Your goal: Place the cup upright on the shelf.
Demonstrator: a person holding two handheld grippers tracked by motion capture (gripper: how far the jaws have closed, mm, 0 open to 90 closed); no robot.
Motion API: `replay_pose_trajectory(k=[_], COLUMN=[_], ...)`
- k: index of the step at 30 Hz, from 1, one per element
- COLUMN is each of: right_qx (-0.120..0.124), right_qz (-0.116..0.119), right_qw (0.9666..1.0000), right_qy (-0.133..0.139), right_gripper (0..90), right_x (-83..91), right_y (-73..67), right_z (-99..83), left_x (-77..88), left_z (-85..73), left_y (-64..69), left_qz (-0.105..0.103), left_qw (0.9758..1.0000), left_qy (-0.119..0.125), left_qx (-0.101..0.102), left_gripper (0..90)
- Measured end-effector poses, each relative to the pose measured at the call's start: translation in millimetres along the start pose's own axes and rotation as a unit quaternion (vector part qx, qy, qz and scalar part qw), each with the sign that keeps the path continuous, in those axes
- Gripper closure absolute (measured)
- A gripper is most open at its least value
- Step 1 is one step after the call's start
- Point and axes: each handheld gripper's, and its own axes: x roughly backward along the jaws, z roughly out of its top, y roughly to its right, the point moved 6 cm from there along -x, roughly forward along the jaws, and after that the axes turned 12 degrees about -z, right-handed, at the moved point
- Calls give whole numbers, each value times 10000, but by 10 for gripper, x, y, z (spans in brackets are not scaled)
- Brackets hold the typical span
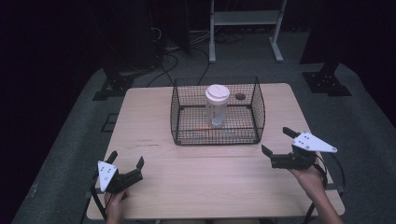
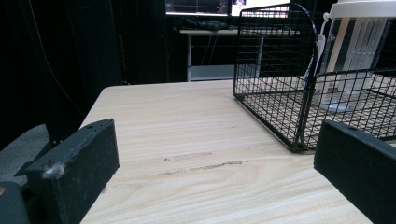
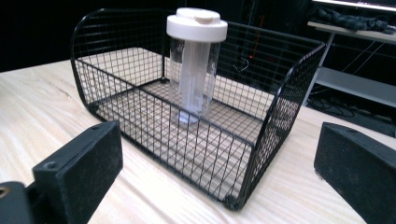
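Clear jar (image 1: 217,106) with white lid stands upright inside wire basket (image 1: 177,112) at mid-table, likely corralled for pickup. Left gripper (image 1: 126,163) and right gripper (image 1: 279,142) both spread wide, empty, resting near table's (image 1: 149,116) front edge. Right gripper view shows the jar's inner tube; high view doesn't.

Pale wooden table (image 1: 154,116), white metal rack (image 1: 246,18) on the floor beyond the table's far edge, tangled black cables (image 1: 173,51) left of that rack.
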Motion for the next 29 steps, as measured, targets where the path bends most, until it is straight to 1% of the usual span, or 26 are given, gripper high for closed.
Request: replay_pose_trajectory(k=[1, 2, 3, 6, 7, 10, 12, 13, 15, 20, 21, 22, 23, 24, 26, 27, 28, 29], right_qx=[-51, -51, -40, -70, -128, -98, -137, -137, -58, -76, -22, -6, -38, -136, -160, -234, -267, -267], right_qz=[0, 0, -56, -75, -76, -114, -113, -113, -178, -179, -195, -235, -266, -231, -224, -301, -201, -201], right_qw=[10000, 10000, 10000, 9999, 9999, 9999, 9998, 9998, 9998, 9998, 9997, 9996, 9996, 9996, 9996, 9992, 9994, 9994], right_qy=[-21, -21, -19, -43, -59, -55, -58, -58, -63, -110, -160, -140, -110, -63, -52, 95, 69, 69], right_gripper=[6, 6, 6, 6, 6, 6, 6, 6, 6, 6, 6, 6, 6, 6, 6, 6, 6, 6], right_x=[27, 27, 62, 94, 122, 154, 207, 207, 262, 318, 336, 355, 373, 404, 430, 466, 465, 465], right_y=[-1, -1, -3, -6, -7, -8, -12, -12, -18, -32, -40, -39, -40, -57, -75, -120, -158, -158], right_z=[-52, -52, -104, -153, -199, -229, -265, -265, -301, -374, -423, -444, -459, -484, -508, -551, -581, -581], left_x=[1, 1, 1, 1, 2, 2, 2, 2, 1, 4, 4, 4, 5, 5, 2, 0, 0, 0], left_z=[0, 0, 1, 0, 1, 1, 1, 1, 1, 0, 2, 1, 1, 1, 1, 2, 2, 2], left_y=[0, 0, 0, 0, 1, 0, 1, 1, 3, 5, 4, 3, 2, 2, 2, 2, 1, 1], left_qz=[-2, -2, -2, 1, 8, 6, 8, 8, 8, 2, 6, 7, 3, 3, 17, 7, 6, 6], left_qw=[10000, 10000, 10000, 10000, 10000, 10000, 10000, 10000, 10000, 10000, 10000, 10000, 10000, 10000, 10000, 10000, 10000, 10000], left_qy=[1, 1, 5, 1, 5, 5, 4, 4, 0, -4, 6, 5, 0, 0, 0, -3, -2, -2], left_qx=[2, 2, 1, -4, -7, -5, -7, -7, -17, -26, -18, -12, -10, -10, -11, -17, -15, -15], left_gripper=[0, 0, 0, 0, 0, 0, 0, 0, 0, 0, 0, 0, 0, 0, 0, 0, 0, 0])
